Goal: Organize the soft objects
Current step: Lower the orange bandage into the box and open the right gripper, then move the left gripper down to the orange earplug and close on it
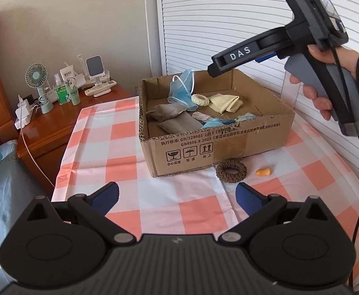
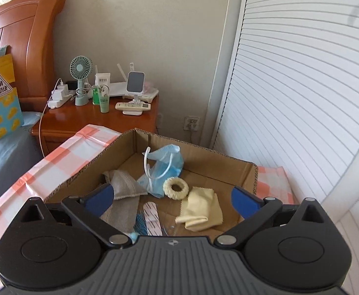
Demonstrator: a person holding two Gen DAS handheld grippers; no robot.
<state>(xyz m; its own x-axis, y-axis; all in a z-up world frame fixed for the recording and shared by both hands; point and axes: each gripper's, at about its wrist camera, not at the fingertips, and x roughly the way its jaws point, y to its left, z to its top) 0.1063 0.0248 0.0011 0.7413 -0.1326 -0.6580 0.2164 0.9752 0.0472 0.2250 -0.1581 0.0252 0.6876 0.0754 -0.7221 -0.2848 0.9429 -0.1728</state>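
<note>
A cardboard box stands on the checked tablecloth. Inside lie blue face masks, a cream scrunchie, a pale yellow cloth and grey cloths. In front of the box rest a brown scrunchie and an orange earplug. My left gripper is open over the cloth, short of the brown scrunchie. My right gripper hangs open above the box with nothing between its fingers; the left wrist view shows a hand holding it.
A wooden nightstand at the back left carries a small fan, bottles, chargers and a remote. A bed with a blue sheet lies left. White louvred doors close off the right side.
</note>
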